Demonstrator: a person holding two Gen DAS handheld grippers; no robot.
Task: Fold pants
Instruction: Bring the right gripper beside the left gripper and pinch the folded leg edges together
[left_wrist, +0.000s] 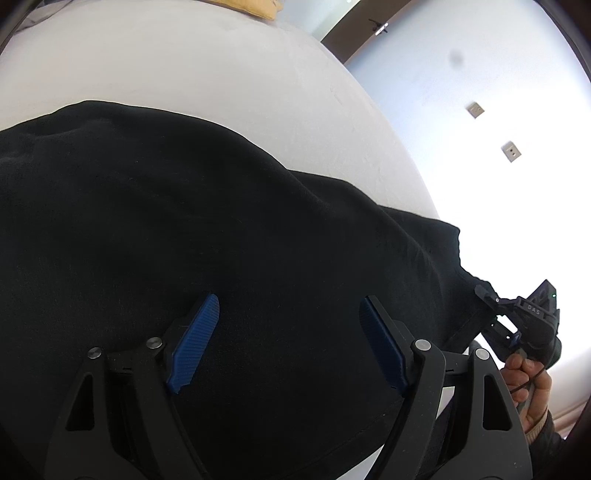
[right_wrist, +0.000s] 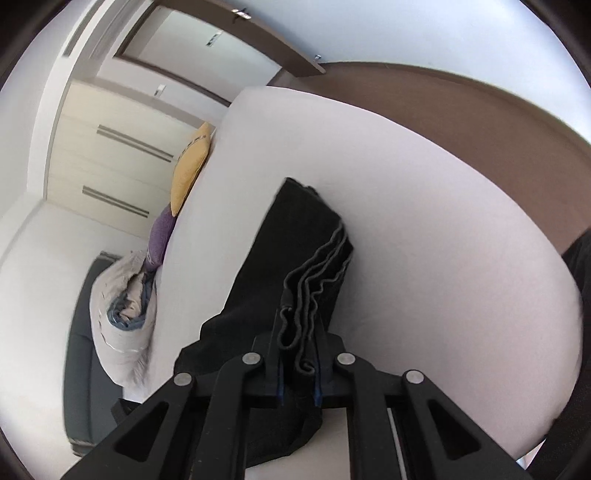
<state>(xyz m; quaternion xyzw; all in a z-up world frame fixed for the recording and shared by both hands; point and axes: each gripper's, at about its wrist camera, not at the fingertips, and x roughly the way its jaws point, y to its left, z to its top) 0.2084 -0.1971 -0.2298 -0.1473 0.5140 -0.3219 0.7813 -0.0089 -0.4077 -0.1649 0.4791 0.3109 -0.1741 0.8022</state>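
In the left wrist view we see our left gripper (left_wrist: 288, 343), black-armed with ribbed blue pads (left_wrist: 194, 343), spread wide above a pair of black fabric pants (left_wrist: 221, 229); nothing sits between the pads, and whether they touch the cloth we cannot tell. The pants lie spread across a white bed sheet (left_wrist: 207, 70), filling most of the frame, with one end trailing to the right past the edge of the bed. There our right gripper (left_wrist: 491, 306) has that end pinched, and the hand (left_wrist: 528, 387) holding its handle shows at the lower right. A yellow cushion (left_wrist: 258, 9) peeks in at the top edge, and two small square wall plates (left_wrist: 509, 151) sit on the pale wall.

In the right wrist view our right gripper (right_wrist: 298, 369) is pressed together on a bunched, many-layered edge of the black pants (right_wrist: 295, 251), the wavy folds standing up between the fingers. The rest of the garment stretches away from the gripper over the white sheet (right_wrist: 443, 221). Along the far left side of the bed stand the yellow cushion (right_wrist: 190, 170) and a purple cushion (right_wrist: 160, 236), with a rolled pale grey quilt (right_wrist: 118, 314) below them and a cream wardrobe (right_wrist: 110, 147) behind.
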